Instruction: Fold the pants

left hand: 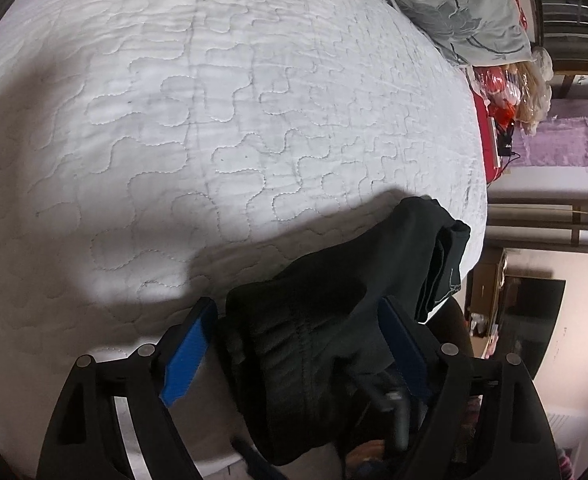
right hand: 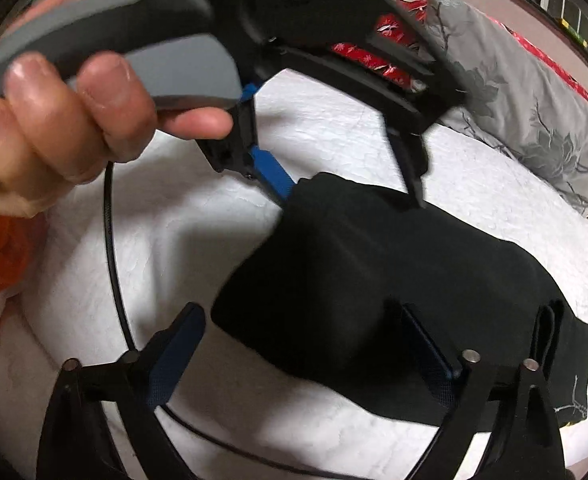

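Pants [right hand: 373,280], black and folded into a thick bundle, lie on a white quilted bed [left hand: 214,120] near its edge. The left gripper [left hand: 294,328] straddles the bunched waistband, blue-padded fingers [left hand: 186,356] spread wide with cloth between them but not pinched. The right gripper [right hand: 305,344] hovers over the bundle, fingers likewise parted. A hand [right hand: 62,120] grips the left tool's handle. Motion blur softens the right view; a small pale mark on the fabric corner is unreadable. A grey floral pillow [right hand: 513,92] sits beyond.
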`<state>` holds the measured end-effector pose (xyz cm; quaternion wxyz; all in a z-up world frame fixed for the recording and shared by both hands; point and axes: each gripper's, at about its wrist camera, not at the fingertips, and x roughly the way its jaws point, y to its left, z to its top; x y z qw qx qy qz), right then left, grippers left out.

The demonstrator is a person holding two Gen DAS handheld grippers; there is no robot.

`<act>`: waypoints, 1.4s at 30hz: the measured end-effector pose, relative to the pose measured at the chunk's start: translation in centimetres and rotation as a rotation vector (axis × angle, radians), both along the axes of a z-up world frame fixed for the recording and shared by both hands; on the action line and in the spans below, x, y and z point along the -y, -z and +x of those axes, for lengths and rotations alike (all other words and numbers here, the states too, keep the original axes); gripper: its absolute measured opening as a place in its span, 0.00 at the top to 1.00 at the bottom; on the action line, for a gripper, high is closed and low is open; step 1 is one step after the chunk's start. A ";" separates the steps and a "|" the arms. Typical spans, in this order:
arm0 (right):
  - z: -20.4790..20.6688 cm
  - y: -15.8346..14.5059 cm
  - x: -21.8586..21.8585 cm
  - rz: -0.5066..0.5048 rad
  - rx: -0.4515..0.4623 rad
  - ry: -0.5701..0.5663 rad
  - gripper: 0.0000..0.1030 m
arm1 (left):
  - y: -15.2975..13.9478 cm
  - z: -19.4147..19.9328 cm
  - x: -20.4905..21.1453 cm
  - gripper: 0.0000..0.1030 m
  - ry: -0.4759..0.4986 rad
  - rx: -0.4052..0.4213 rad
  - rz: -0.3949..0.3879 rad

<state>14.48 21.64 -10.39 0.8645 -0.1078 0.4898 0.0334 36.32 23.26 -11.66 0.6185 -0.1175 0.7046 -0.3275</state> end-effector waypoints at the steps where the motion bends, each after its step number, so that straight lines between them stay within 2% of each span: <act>1: 0.4 0.5 -0.3 -0.011 -0.016 0.001 0.28 | 0.1 -0.1 0.0 0.19 -0.002 0.001 -0.003; 2: 0.7 0.8 -0.4 -0.016 -0.029 -0.004 0.38 | 0.1 -0.2 0.0 0.19 -0.006 0.004 -0.003; 4: 0.7 0.7 -0.4 0.001 -0.019 -0.020 0.43 | 0.1 -0.5 -0.1 0.21 -0.023 0.014 -0.008; 5: 0.6 0.4 -0.1 0.026 -0.008 -0.033 0.52 | 0.0 -0.7 -0.2 0.22 -0.029 0.022 -0.007; 9: 0.5 -0.3 1.8 0.140 -0.030 -0.034 0.62 | 0.1 -2.0 -0.5 0.52 -0.073 0.052 0.033; 10: 0.5 -0.5 2.4 0.173 -0.037 -0.029 0.64 | 0.0 -2.2 -0.6 0.65 -0.081 0.055 0.035; 16: 0.4 -2.2 6.0 0.347 -0.068 0.016 0.67 | -0.6 -4.0 -1.7 0.68 -0.228 0.010 -0.032; 22: -0.1 -3.9 8.3 0.429 -0.076 0.027 0.67 | -1.8 -6.0 -2.3 0.68 -0.314 -0.023 -0.062; 33: -2.5 -7.3 13.3 0.544 -0.052 0.059 0.67 | -7.0 -8.0 1.4 0.67 -0.313 -0.009 -0.016; 39: -3.6 -8.3 18.5 0.610 -0.038 0.121 0.66 | -9.4 -8.2 7.1 0.67 -0.283 0.019 0.025; 42: -4.3 -8.4 21.6 0.645 -0.027 0.164 0.66 | -9.2 -8.4 10.6 0.67 -0.263 0.020 0.034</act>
